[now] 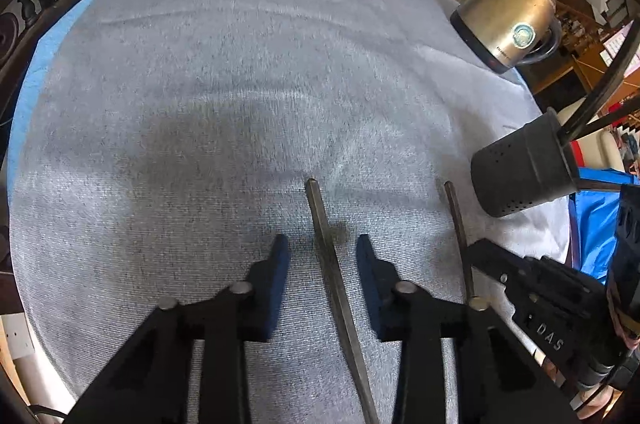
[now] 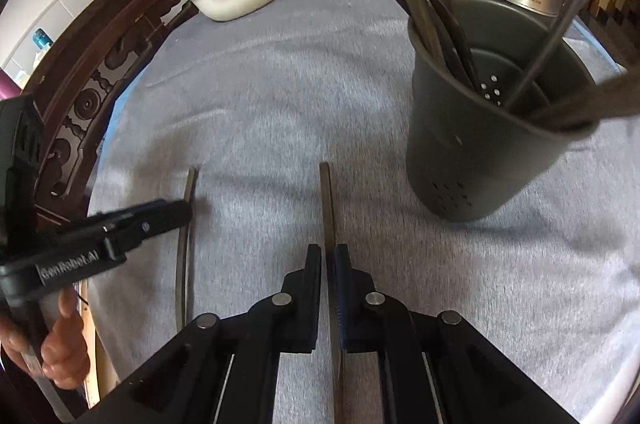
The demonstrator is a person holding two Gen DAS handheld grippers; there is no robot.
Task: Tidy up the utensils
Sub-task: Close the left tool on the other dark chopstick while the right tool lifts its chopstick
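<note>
Dark wooden chopstick (image 2: pixel 329 212) clamped in my right gripper (image 2: pixel 328 256), long axis pointing ahead along the fingers; holder (image 2: pixel 472 160) stands ahead-right, near the cloth's (image 2: pixel 280 96) right edge. Left gripper (image 1: pixel 323 244) part-open astride second chopstick (image 1: pixel 324 224), pads not touching.

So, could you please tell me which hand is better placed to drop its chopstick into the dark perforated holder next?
Probably the right: the right gripper clamps its dark chopstick beside the dark perforated holder; the left gripper hasn't gripped.
</note>
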